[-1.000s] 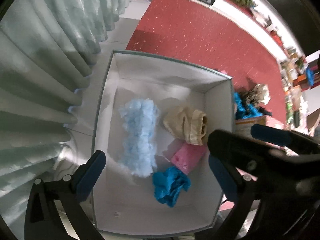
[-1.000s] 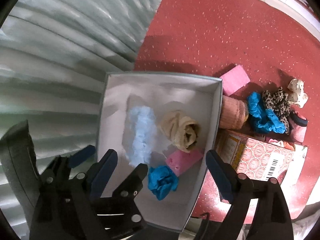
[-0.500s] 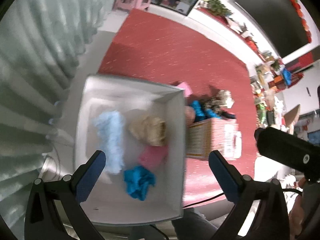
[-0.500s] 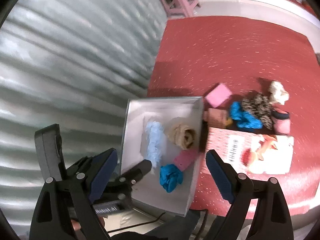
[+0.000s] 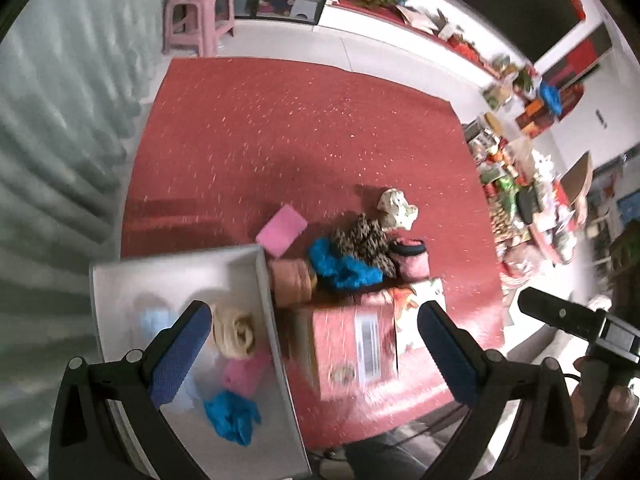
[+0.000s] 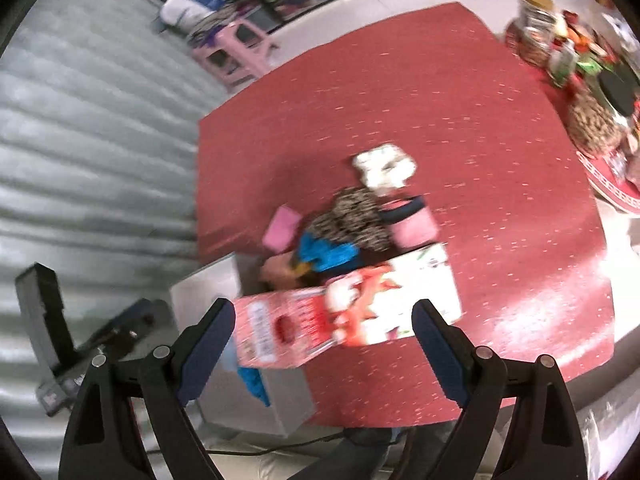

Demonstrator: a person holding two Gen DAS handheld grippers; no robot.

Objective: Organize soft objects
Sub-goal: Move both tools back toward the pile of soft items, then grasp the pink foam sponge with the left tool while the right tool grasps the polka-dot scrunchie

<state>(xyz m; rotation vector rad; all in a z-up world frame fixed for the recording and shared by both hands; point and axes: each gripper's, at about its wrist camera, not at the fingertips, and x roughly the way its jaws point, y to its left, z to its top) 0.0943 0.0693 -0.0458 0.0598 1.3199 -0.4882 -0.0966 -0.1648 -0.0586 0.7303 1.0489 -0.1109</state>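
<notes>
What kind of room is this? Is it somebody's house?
Probably a lived-in home room, though that is a guess: a red table beside a grey curtain, a pink plastic stool, and cluttered shelves along the wall.

A pink stool [image 5: 200,16] stands beyond the red desk's [image 5: 304,136] far edge, beside pale pleated curtains [image 5: 60,152].

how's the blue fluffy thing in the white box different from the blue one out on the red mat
The blue piece in the box lies alone on the white box floor; the blue piece on the mat is wedged among other items, partly under a leopard-print piece, and looks larger. Both are bright blue and crumpled.
</notes>
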